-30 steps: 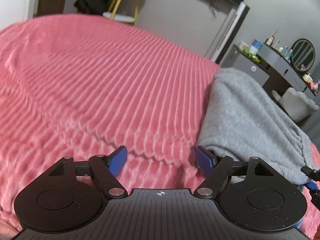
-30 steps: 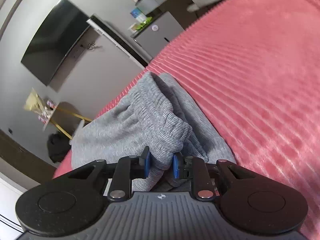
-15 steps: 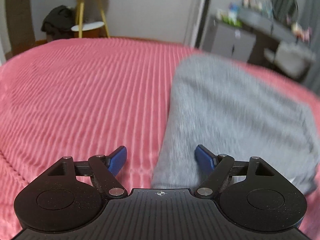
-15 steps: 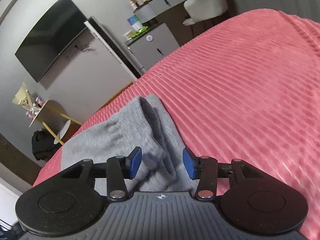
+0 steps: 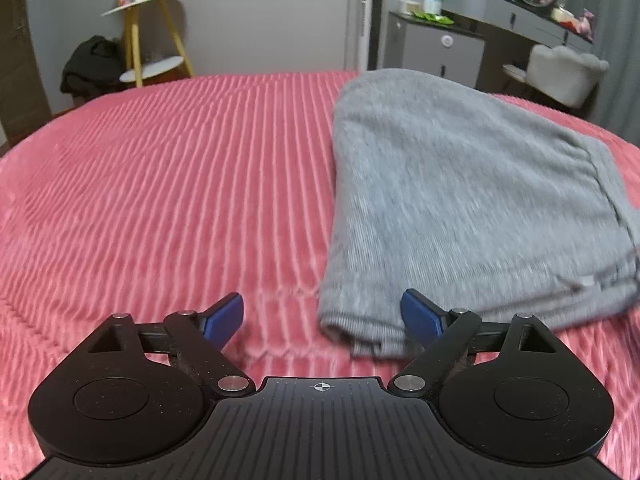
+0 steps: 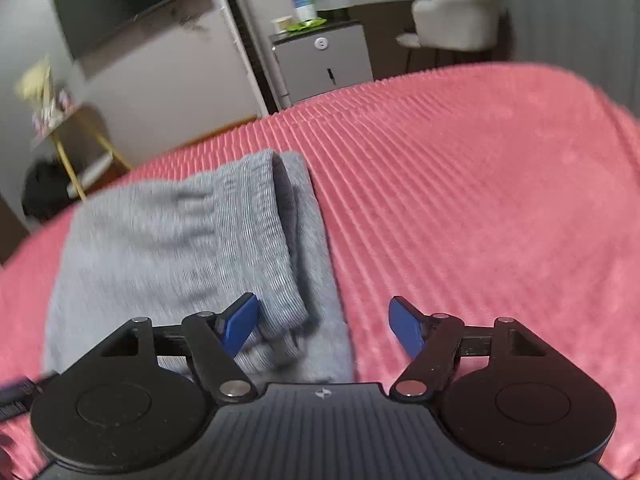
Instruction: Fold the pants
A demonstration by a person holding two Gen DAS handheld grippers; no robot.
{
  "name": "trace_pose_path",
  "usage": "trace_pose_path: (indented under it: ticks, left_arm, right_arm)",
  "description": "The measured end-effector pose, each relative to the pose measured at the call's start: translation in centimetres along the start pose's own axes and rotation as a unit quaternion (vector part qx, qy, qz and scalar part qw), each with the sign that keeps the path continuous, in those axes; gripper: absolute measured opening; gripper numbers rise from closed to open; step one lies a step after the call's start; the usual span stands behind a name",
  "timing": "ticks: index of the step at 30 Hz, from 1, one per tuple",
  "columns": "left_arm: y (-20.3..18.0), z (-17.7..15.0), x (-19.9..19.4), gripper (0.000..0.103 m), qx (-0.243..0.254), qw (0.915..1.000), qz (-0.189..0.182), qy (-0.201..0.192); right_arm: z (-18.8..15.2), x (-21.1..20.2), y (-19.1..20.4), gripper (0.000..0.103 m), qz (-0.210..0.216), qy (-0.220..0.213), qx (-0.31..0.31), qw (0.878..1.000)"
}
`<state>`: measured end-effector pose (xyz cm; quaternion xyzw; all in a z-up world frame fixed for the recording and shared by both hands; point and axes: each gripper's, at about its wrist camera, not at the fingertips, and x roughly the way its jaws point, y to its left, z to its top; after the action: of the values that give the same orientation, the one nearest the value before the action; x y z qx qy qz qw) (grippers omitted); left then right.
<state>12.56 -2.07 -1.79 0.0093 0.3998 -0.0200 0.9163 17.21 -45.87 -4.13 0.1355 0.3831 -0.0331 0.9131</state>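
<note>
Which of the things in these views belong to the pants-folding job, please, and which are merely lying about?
Job: grey pants, folded on the pink bedspread; left gripper and right gripper, both open.
Lying about: yellow side table, white chair, grey cabinet.

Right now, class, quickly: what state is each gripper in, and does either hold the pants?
Left gripper: open, jaws just widened, holding nothing.
Right gripper: open, jaws just spread off the grey pants, holding nothing.
</note>
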Motion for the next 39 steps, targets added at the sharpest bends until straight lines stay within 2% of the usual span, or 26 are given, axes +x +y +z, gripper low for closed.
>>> trace_pose_path:
  ticks: [2, 4, 5, 6, 8, 10, 13, 16, 19, 22, 25, 27, 33, 39]
  left_arm:
    - [-0.1, -0.6, -0.1, 0.093, 0.026, 0.9989, 0.001, 0.039]
    - [-0.4, -1.9, 0.2, 0.090, 0.055, 0.9949, 0.010, 0.084]
    - [-0.5, -2.6, 0.0, 0.091, 0.064, 0.9940, 0.018, 0.087]
    - [-0.4, -3.3, -0.6, 0.091, 0.066, 0.9948, 0.022, 0.074]
    - [-0.2, -4.2, -1.6, 0.093, 0.048, 0.9968, 0.027, 0.059]
    - [0.1, -4.8, -2.7, 0.093, 0.006, 0.9980, 0.023, 0.058]
    - [0.2, -5.9, -4.6, 0.095, -0.031, 0.9987, 0.001, 0.041]
    - [-0.8, -6.5, -6.2, 0.095, -0.007, 0.9992, 0.018, 0.034]
    - [-1.7, -7.1, -8.2, 0.096, 0.025, 0.9986, 0.046, -0.004]
    - [-2.1, -7.4, -9.8, 0.096, 0.039, 0.9976, 0.044, -0.039]
    - [-1.6, -7.2, -10.5, 0.098, 0.034, 0.9979, 0.030, -0.047]
    - [-1.4, -7.3, -11.0, 0.099, 0.022, 0.9984, 0.021, -0.047]
    - [-0.8, -7.5, -11.9, 0.100, -0.010, 0.9980, 0.022, -0.059]
    - [-2.2, -7.4, -11.2, 0.100, 0.027, 0.9979, 0.047, -0.036]
  right_arm:
    - [-1.1, -0.1, 0.1, 0.073, -0.015, 0.028, -0.011, 0.999]
    - [-2.8, 0.0, 0.0, 0.074, 0.044, 0.082, -0.012, 0.996]
    - [-3.9, -0.3, -0.1, 0.077, 0.072, 0.105, -0.008, 0.992]
    - [-4.7, -0.7, 0.0, 0.080, 0.079, 0.113, -0.006, 0.990]
    - [-6.3, -1.7, 0.5, 0.098, 0.070, 0.121, -0.017, 0.990]
    - [-7.0, -2.6, 1.4, 0.098, 0.068, 0.132, -0.032, 0.988]
    - [-7.5, -4.5, 2.9, 0.099, 0.048, 0.107, -0.064, 0.991]
    - [-8.4, -6.0, 4.7, 0.099, 0.022, 0.076, -0.121, 0.990]
    - [-8.7, -7.4, 4.8, 0.099, 0.066, 0.047, -0.130, 0.988]
    - [-9.2, -8.6, 5.2, 0.099, 0.082, 0.016, -0.125, 0.989]
    - [-9.9, -9.5, 6.2, 0.099, 0.040, -0.019, -0.148, 0.988]
    - [-10.2, -9.5, 6.9, 0.099, 0.018, -0.020, -0.157, 0.987]
    - [-10.7, -9.7, 7.3, 0.099, 0.017, -0.016, -0.164, 0.986]
    - [-10.7, -9.6, 7.2, 0.099, 0.021, -0.006, -0.156, 0.988]
